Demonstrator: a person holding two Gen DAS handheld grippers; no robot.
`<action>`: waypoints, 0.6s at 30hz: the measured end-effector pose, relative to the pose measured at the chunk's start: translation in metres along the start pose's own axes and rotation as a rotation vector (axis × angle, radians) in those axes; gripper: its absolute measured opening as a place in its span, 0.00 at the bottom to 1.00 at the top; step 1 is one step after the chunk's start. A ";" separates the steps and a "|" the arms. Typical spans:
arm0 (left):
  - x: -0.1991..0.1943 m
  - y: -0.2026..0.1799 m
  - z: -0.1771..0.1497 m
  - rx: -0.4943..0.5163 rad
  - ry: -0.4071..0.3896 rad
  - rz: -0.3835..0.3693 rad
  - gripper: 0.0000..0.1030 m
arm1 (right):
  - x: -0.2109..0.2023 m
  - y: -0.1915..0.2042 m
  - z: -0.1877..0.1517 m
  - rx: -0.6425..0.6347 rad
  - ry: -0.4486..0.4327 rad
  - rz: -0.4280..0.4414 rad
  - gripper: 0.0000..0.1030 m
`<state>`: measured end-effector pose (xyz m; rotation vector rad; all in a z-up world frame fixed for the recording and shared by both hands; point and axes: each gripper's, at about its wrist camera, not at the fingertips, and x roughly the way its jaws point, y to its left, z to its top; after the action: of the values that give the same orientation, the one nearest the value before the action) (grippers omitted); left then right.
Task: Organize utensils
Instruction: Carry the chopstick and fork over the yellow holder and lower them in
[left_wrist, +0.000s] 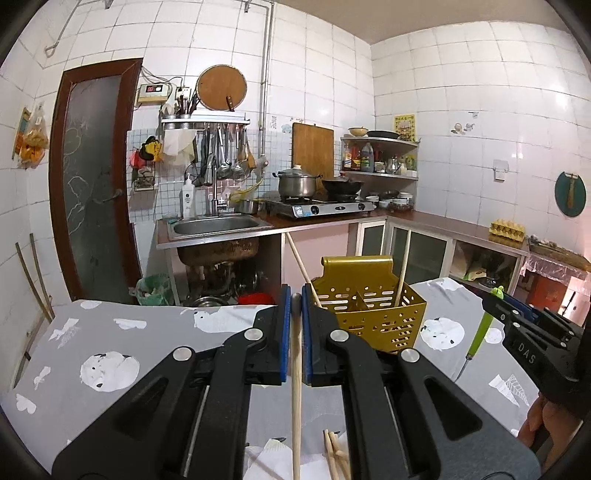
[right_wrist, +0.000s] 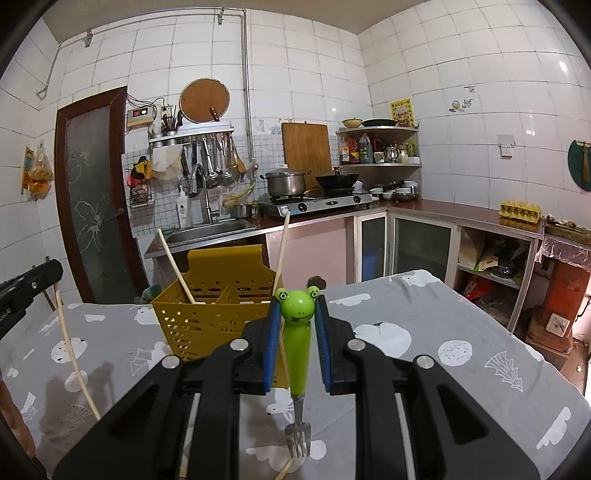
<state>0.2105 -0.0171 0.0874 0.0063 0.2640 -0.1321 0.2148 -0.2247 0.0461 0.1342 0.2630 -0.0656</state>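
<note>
Left gripper (left_wrist: 296, 295) clamped on wooden chopstick (left_wrist: 296, 387), lower end cut off. Right gripper (right_wrist: 296, 306) pinching frog-handled fork (right_wrist: 297, 350), tines down. Yellow caddy (right_wrist: 207, 314) base hidden.

Two slanting chopsticks (right_wrist: 177, 266) across the yellow caddy's (right_wrist: 207, 317) open top, bare worktop (right_wrist: 424, 354) on its right side.

Grey patterned tablecloth-covered table (right_wrist: 424, 317), yellow perforated utensil caddy (right_wrist: 207, 317) on it, loose wooden chopsticks (left_wrist: 334, 456)
</note>
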 end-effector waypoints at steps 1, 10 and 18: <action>-0.001 0.000 -0.001 0.002 -0.004 0.001 0.04 | -0.001 0.000 -0.001 0.000 -0.002 0.000 0.19; -0.009 0.002 0.004 0.011 -0.039 -0.014 0.04 | -0.009 0.001 0.007 0.001 -0.033 0.017 0.19; -0.013 -0.005 0.039 0.024 -0.097 -0.035 0.04 | -0.014 0.011 0.048 -0.002 -0.081 0.038 0.19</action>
<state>0.2076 -0.0217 0.1282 0.0187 0.1656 -0.1697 0.2140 -0.2203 0.0976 0.1336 0.1795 -0.0333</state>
